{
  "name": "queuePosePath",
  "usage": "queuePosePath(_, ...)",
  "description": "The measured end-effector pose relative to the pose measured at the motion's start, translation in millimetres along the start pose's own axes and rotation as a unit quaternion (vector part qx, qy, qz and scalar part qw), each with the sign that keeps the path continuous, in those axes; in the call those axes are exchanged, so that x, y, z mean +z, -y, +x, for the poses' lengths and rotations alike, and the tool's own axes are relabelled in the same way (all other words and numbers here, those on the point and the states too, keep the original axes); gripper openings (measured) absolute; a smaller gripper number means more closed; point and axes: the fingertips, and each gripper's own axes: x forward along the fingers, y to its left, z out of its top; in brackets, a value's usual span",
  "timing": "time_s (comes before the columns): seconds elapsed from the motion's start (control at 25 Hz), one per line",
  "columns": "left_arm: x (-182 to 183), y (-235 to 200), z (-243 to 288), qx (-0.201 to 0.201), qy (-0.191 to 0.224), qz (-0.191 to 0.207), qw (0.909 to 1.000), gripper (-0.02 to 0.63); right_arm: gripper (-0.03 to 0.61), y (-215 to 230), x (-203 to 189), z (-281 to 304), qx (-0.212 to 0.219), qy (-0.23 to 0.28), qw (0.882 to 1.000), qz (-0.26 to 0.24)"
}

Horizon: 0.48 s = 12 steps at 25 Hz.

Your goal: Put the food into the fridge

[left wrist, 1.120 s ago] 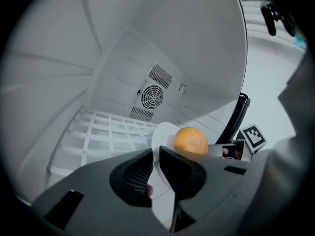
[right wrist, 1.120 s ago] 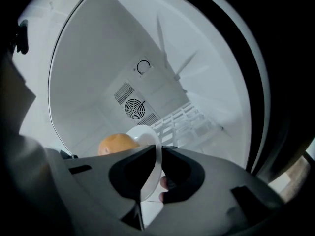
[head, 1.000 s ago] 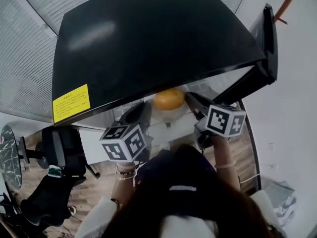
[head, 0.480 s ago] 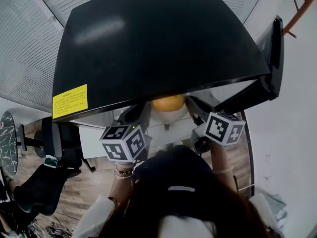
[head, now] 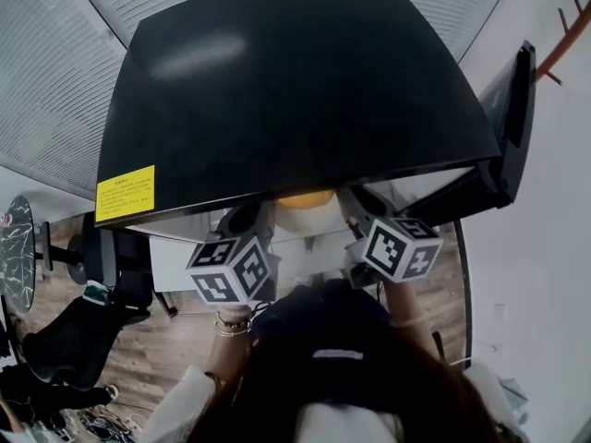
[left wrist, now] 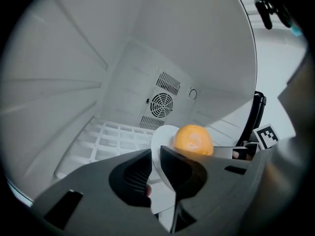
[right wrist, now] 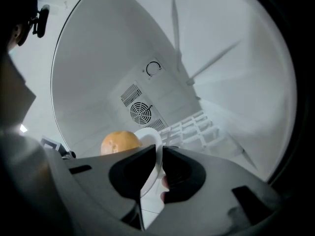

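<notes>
As left gripper [left wrist: 156, 151] — jaws just widening — and right gripper [right wrist: 160, 149] clamp the plate [left wrist: 165, 134], orange [left wrist: 193, 140] sits between.

Head view: high up, facing steeply down onto the fridge [head: 305, 90] top, mid range. The interior is mostly hidden under its front edge.

Left gripper view: at the fridge mouth, left side, facing in toward the back-wall fan [left wrist: 162, 103], very close to the plate [left wrist: 165, 134].

Right gripper view: mirrored from the right.

Both share the fan, plate, orange [left wrist: 193, 139] and shelf [left wrist: 113, 136].

place: office-like room | signs: swivel chair [head: 66, 353], window blinds [head: 46, 86], wood floor [head: 175, 340] — black fridge [head: 295, 90]
</notes>
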Motion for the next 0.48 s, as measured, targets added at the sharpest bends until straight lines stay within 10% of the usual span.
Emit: queuePosePath(0.48, -2.4, -8.6, 2.3, 0.058, 0.0, 0.033, 0.9978, 0.066, 0.054, -3.4, -1.4, 7.6, -0.03, -0.011, 0.997, -0.063)
